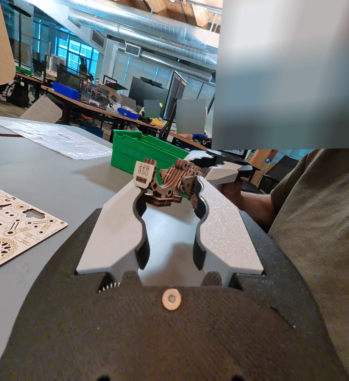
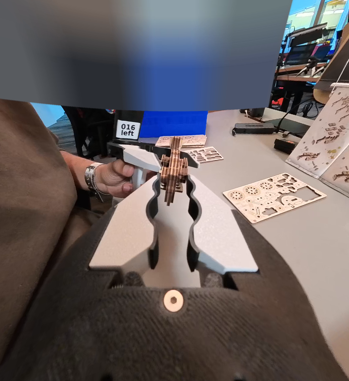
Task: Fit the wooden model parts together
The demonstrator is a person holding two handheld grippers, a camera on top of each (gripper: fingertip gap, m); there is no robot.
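A layered brown wooden model (image 1: 169,185) is held in the air above the grey table (image 1: 46,185). A pale engraved plate (image 1: 144,174) sits on its left end. My left gripper (image 1: 168,186) is shut on the model, one fingertip at each end. My right gripper (image 1: 210,167) comes in from the right and grips the model's right part. In the right wrist view the model (image 2: 172,171) stands edge-on between my right gripper's (image 2: 173,182) fingertips, which are shut on it. My left gripper (image 2: 177,164) clamps it from the left, held by a hand (image 2: 113,179).
A green bin (image 1: 148,148) stands just behind the model. Laser-cut part sheets (image 1: 15,226) (image 2: 272,195) (image 2: 206,154) lie on the table. An instruction stand (image 2: 344,144), a black adapter (image 2: 253,125) and papers (image 1: 52,138) are farther off. The person's olive shirt (image 1: 323,226) is close by. Both grippers' tips are close together, under 4 cm apart.
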